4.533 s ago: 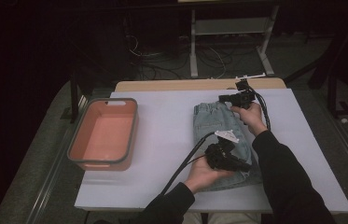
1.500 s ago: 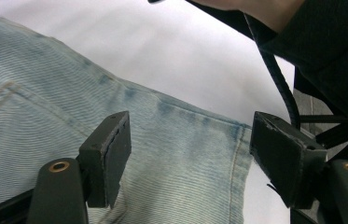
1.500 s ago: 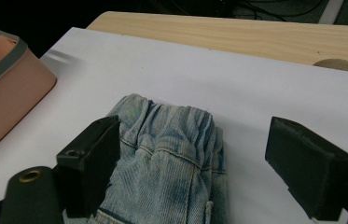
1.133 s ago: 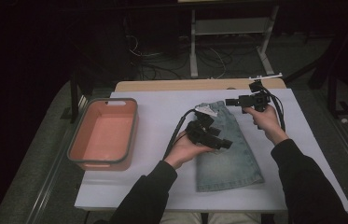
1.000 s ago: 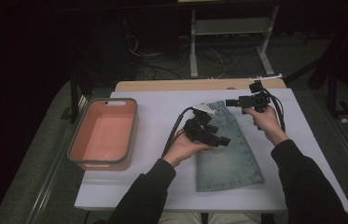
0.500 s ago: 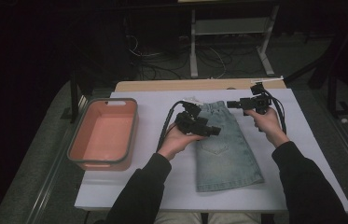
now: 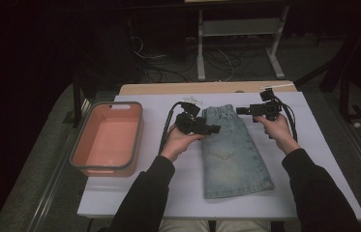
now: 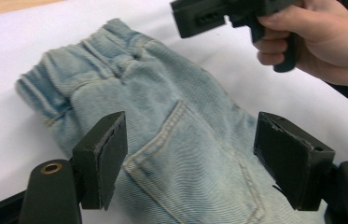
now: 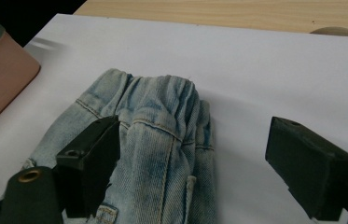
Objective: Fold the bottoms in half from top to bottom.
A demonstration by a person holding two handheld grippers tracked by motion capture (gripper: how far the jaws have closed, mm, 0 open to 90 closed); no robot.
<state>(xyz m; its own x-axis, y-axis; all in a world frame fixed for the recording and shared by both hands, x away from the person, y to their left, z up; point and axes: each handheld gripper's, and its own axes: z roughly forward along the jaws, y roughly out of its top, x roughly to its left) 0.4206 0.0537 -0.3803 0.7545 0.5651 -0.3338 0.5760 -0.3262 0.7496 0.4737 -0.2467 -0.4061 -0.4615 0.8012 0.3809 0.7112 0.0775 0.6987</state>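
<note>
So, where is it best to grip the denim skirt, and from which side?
Probably the gathered waistband of the denim skirt, at its far end. It is bunched and thicker than the flat body, so open jaws can pinch a corner, each gripper coming in level from its own side.

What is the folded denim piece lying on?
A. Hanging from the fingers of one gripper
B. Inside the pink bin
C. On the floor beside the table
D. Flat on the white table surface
D: the denim garment lies flat on the white table surface, between the left gripper and right gripper, while the pink bin stands apart to its left.
</note>
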